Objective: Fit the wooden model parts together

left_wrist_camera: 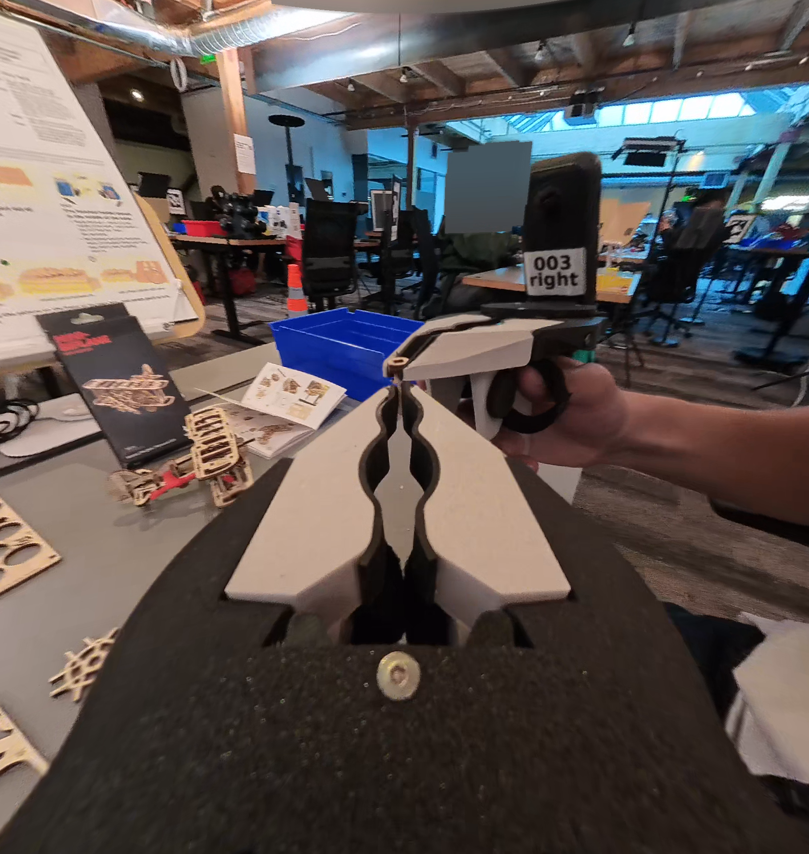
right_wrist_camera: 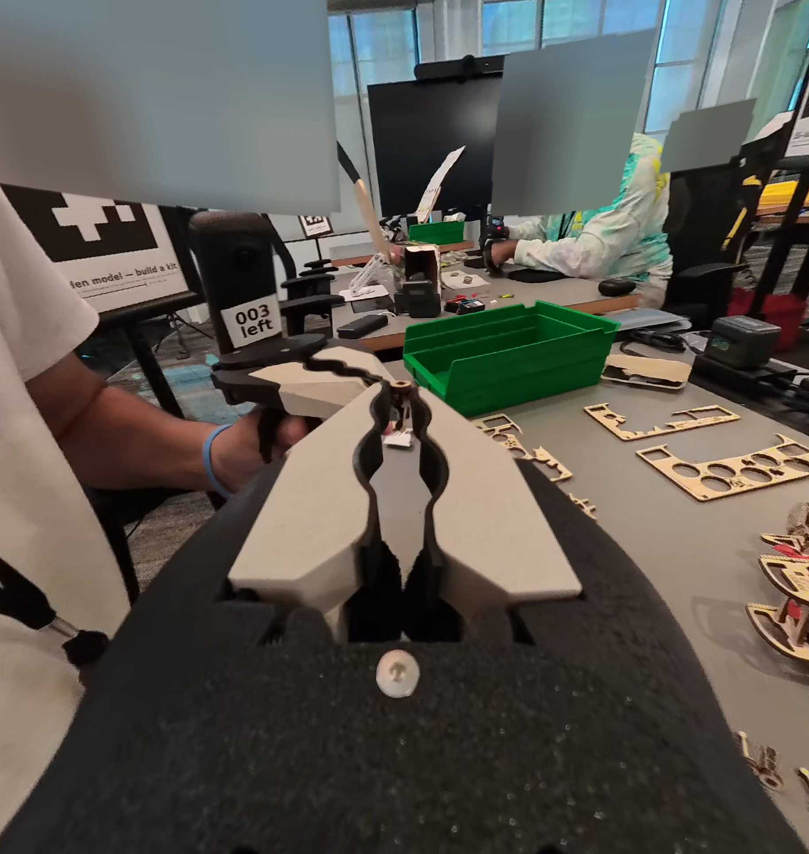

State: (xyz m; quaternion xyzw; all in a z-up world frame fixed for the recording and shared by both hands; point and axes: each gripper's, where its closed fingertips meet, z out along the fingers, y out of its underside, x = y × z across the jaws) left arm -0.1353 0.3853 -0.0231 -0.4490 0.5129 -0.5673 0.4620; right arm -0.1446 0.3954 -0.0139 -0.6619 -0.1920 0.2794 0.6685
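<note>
My right gripper (right_wrist_camera: pixel 400 396) is shut on a small wooden ring (right_wrist_camera: pixel 400 384), held in the air above the grey table (right_wrist_camera: pixel 624 531). It enters the left wrist view (left_wrist_camera: pixel 397 367) from the right, where the ring (left_wrist_camera: pixel 398 362) shows at its tips. My left gripper (left_wrist_camera: pixel 395 390) is shut just below the ring, and a thin pale wooden pin (left_wrist_camera: pixel 395 380) shows between its tips, touching the ring. The left gripper also shows in the right wrist view (right_wrist_camera: pixel 380 380), tip to tip with the right one. A part-built wooden plane model (left_wrist_camera: pixel 194 457) lies on the table.
Punched-out wooden sheets (right_wrist_camera: pixel 735 466) and loose parts lie on the table. A blue bin (left_wrist_camera: pixel 342 346), an open booklet (left_wrist_camera: pixel 287 406), a black kit box (left_wrist_camera: pixel 120 388) and an instruction board (left_wrist_camera: pixel 60 185) stand at the back. A green bin (right_wrist_camera: pixel 509 356) stands behind the grippers. People sit at other desks. My two grippers' fingertips are within a few centimetres of each other.
</note>
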